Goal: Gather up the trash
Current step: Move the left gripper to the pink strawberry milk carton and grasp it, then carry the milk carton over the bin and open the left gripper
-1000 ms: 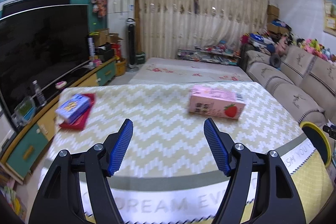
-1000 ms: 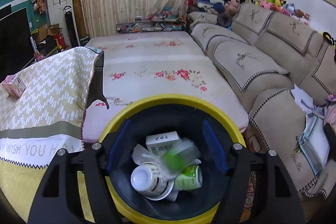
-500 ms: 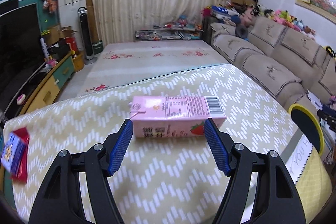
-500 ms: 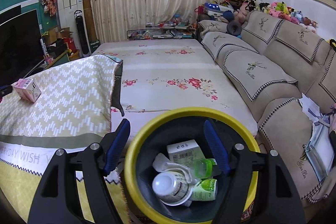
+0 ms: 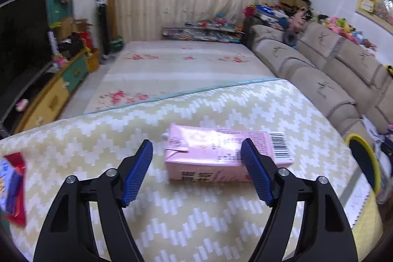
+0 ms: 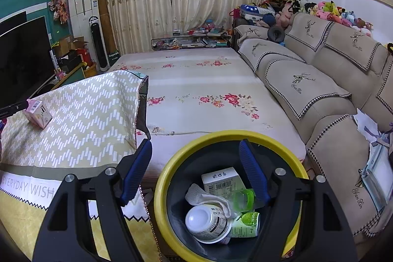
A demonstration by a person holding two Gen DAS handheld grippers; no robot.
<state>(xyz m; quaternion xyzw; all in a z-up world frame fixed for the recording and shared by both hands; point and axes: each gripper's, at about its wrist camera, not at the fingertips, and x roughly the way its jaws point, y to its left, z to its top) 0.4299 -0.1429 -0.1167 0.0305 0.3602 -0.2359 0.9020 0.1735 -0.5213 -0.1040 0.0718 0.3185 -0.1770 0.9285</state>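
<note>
Carton (image 5: pixel 221 154) of pink strawberry drink lies on its side on the zigzag tablecloth (image 5: pixel 196 225), long side across the left wrist view, its folded top toward the left and the barcode end toward the right; in the right wrist view it shows small near the far left edge of the table. It looks like thin card, probably empty or nearly so, so I judge it light, easy to dent and a little slick on its printed faces; taking it across the short width at mid-length should hold it best, with a gentle squeeze so it does not crumple or squirt. The left gripper (image 5: pixel 197 163) has just been opening its jaws wider and stands well open, the carton partly between the blue pads (image 5: pixel 137 171), neither pad pressing on it as far as I can see. The right gripper (image 6: pixel 194 168) hangs wide open and empty above the yellow-rimmed bin (image 6: pixel 167 168), where a white bottle (image 6: pixel 206 222), a small box (image 6: pixel 221 182) and a green pack (image 6: pixel 245 222) already lie
</note>
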